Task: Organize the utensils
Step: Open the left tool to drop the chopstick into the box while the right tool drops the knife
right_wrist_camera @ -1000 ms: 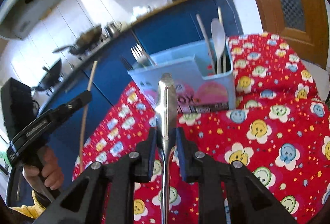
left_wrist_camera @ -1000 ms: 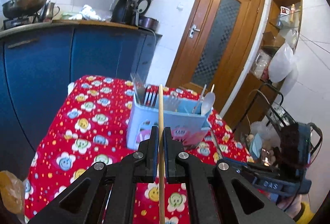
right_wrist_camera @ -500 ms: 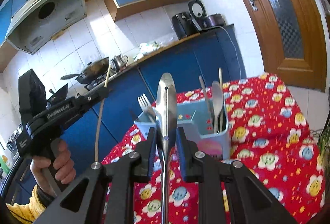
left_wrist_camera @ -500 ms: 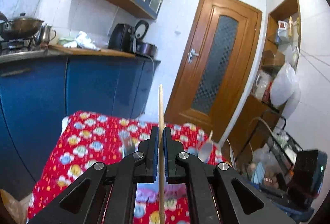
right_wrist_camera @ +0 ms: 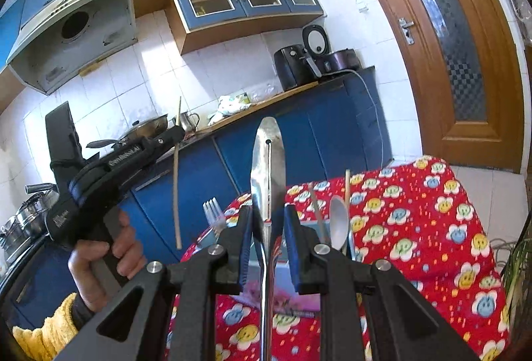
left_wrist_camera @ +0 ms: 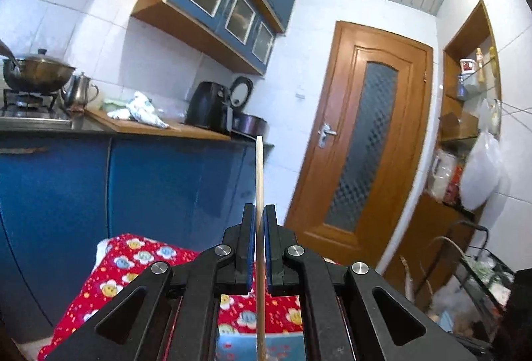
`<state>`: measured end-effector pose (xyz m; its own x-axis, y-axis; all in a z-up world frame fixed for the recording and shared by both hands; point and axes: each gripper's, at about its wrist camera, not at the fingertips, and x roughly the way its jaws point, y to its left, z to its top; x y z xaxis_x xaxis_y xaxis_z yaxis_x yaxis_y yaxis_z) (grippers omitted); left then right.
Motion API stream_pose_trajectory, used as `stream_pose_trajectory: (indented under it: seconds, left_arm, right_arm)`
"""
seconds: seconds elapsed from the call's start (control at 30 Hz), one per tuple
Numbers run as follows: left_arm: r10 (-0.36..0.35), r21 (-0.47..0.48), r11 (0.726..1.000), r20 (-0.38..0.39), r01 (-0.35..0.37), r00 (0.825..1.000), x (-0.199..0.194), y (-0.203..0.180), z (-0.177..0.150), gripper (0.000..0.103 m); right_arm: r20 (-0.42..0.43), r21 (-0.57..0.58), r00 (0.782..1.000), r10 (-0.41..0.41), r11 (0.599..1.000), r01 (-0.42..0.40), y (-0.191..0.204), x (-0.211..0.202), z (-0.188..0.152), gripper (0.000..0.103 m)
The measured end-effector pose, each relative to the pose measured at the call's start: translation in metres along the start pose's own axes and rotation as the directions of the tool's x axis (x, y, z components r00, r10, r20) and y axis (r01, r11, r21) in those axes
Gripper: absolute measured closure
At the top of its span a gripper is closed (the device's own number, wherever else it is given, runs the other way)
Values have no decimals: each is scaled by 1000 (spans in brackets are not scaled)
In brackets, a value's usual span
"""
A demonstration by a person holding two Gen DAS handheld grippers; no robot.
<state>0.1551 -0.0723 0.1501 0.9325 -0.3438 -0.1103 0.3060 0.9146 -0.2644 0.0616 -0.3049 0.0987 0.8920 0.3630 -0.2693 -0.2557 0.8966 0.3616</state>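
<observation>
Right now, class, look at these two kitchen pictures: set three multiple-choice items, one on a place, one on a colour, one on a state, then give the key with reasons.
1. Where does the blue holder stand?
A. on the table with the red cloth
B. on the counter
C. on the floor

2. What colour are the wall cupboards?
A. white
B. blue
C. green

3. What is the left gripper doing?
A. hanging open
B. gripping a fork
C. gripping a wooden chopstick

Key: 1 A, the flowered cloth spreads around the holder. 2 B, their glass doors have blue frames. 3 C, the chopstick sits between its closed fingers, while the right gripper clamps a metal handle.
</observation>
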Motion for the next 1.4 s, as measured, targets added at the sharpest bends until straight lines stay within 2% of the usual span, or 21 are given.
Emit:
stream_pose_trajectory:
  seconds: [0.17, 0.37, 0.5, 0.73, 0.87, 0.97, 1.1, 1.17, 1.4]
  left_arm:
    - [51, 15, 999, 23, -51, 998, 16, 3, -12, 98]
    - [90, 43, 995, 53, -93, 995, 23, 6, -25, 98]
    - [97, 51, 994, 40, -99, 995, 28, 6, -33, 98]
    - [101, 57, 993, 15, -102, 995, 33, 10, -44, 98]
    - [96, 57, 994, -8, -95, 995, 34, 11, -46, 98]
    - [84, 64, 995, -32, -82, 996, 33, 9, -46, 97]
    - [73, 60, 996, -56, -69, 996, 27, 7, -43, 88]
    - [67, 49, 997, -67, -64, 996, 22, 8, -40, 86]
    - [58, 40, 998, -104, -54, 993, -3, 6, -29, 85]
  right_arm:
    - [38, -16, 999, -14, 1000, 14, -5, 17, 12, 82]
    - [122, -53, 992, -42, 997, 49, -9, 33, 25, 82]
    - [163, -93, 984, -69, 992, 85, -9, 45, 28, 82]
    - [188, -157, 977, -97, 979, 127, -9, 66, 16, 81]
    - [172, -200, 979, -108, 969, 142, -9, 73, 7, 81]
    - [144, -176, 984, -103, 976, 128, -12, 73, 3, 80]
    - [152, -155, 983, -105, 980, 128, -11, 64, 7, 70]
    - [155, -162, 983, -102, 979, 127, -7, 58, 11, 67]
    - [165, -160, 982, -95, 980, 122, 14, 31, 19, 65]
